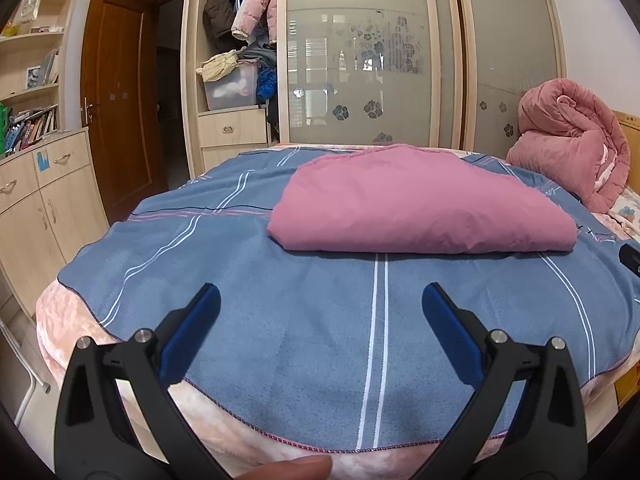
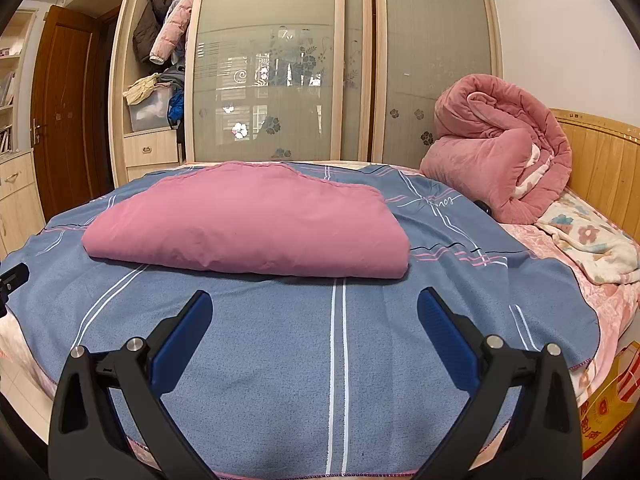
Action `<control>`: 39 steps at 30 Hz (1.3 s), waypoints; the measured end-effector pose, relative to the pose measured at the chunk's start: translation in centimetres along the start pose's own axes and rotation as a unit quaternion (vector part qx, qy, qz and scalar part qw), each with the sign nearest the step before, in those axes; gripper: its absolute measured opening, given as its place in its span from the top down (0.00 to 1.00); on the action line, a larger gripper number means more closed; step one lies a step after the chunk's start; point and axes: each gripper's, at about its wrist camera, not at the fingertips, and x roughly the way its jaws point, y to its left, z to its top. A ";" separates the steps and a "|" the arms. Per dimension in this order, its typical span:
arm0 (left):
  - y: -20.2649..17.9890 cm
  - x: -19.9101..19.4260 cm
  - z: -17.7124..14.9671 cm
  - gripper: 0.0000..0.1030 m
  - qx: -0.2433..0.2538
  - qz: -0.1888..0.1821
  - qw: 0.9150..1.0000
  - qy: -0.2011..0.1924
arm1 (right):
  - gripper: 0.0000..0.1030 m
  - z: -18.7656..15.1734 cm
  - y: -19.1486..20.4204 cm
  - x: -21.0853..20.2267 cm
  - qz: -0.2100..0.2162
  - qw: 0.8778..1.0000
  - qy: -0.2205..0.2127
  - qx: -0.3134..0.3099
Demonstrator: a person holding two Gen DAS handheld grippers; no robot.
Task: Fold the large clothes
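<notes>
A pink garment [image 1: 420, 204] lies folded into a thick rectangle on the blue striped blanket [image 1: 280, 320] that covers the bed. It also shows in the right wrist view [image 2: 256, 224]. My left gripper [image 1: 320, 300] is open and empty, held above the blanket short of the garment's near edge. My right gripper [image 2: 314, 308] is open and empty too, in front of the garment's near edge. The tip of the right gripper [image 1: 630, 258] shows at the right edge of the left wrist view.
A rolled pink quilt [image 2: 500, 148] lies at the head of the bed by the wooden headboard [image 2: 600, 152]. A wardrobe with sliding glass doors [image 2: 280, 60] stands behind the bed. A brown door [image 1: 116, 96] and low cabinets [image 1: 36, 200] stand at the left.
</notes>
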 end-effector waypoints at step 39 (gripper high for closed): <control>-0.2 -0.1 0.0 0.02 0.003 -0.004 1.000 -0.002 | 0.01 0.0 -0.2 -0.1 -0.001 1.000 -0.001 0.002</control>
